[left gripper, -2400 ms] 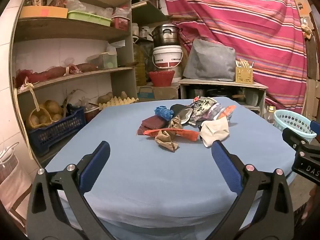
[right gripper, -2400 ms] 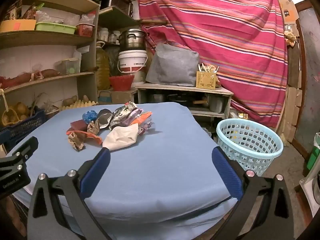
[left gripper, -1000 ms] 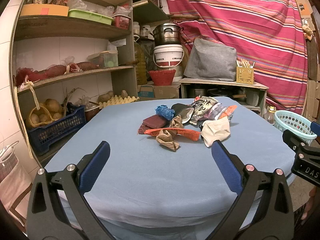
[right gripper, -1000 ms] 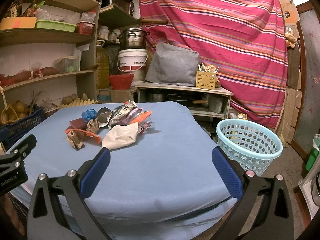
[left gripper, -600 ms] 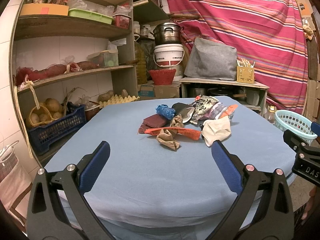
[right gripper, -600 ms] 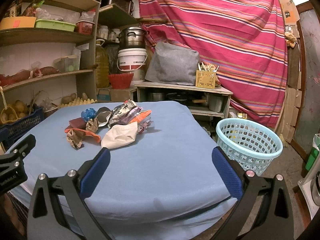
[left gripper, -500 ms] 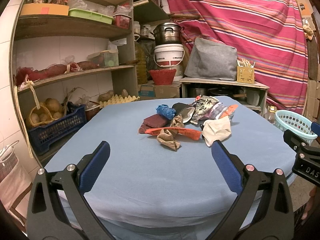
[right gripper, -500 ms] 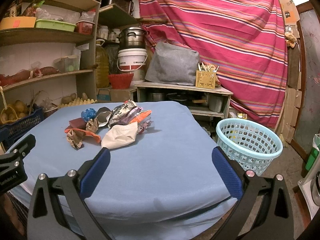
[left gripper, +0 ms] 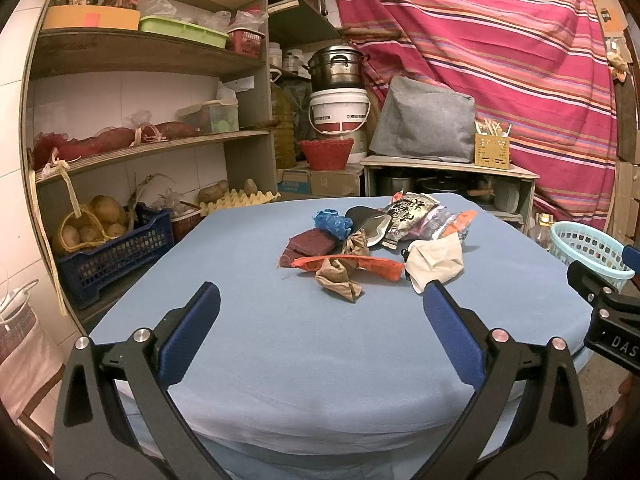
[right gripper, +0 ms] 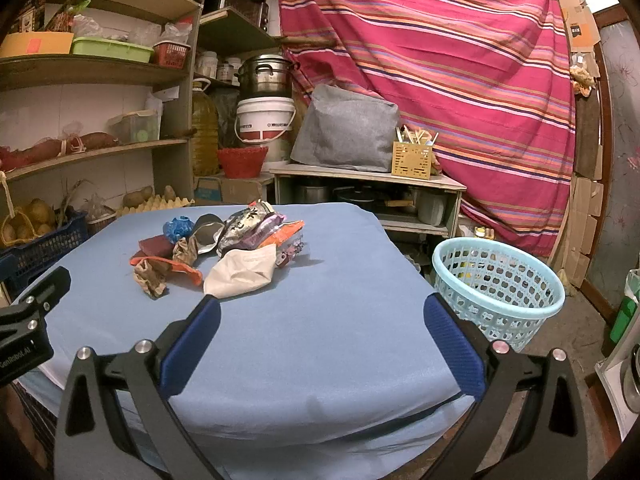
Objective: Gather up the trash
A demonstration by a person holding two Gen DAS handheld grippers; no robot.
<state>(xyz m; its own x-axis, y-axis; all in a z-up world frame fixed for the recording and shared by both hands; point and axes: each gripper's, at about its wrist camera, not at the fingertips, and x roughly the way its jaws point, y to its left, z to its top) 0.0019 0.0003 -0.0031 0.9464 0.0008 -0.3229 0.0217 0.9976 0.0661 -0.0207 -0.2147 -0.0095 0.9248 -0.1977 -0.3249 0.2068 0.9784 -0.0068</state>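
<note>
Both spread wide and empty, left gripper (left gripper: 320,312) and right gripper (right gripper: 320,316) low at the near edge of blue table (right gripper: 320,344), trash pile (right gripper: 224,248) ahead, pale basket (right gripper: 496,280) on the floor nearer the right.

**Slight drift toward the trash**

Sits a touch nearer and larger in both wrist views: trash pile (left gripper: 372,244), with the cream wrapper (right gripper: 242,270) closer to the right hand-held gripper (right gripper: 320,312). No trash shifted or lifted.
</note>
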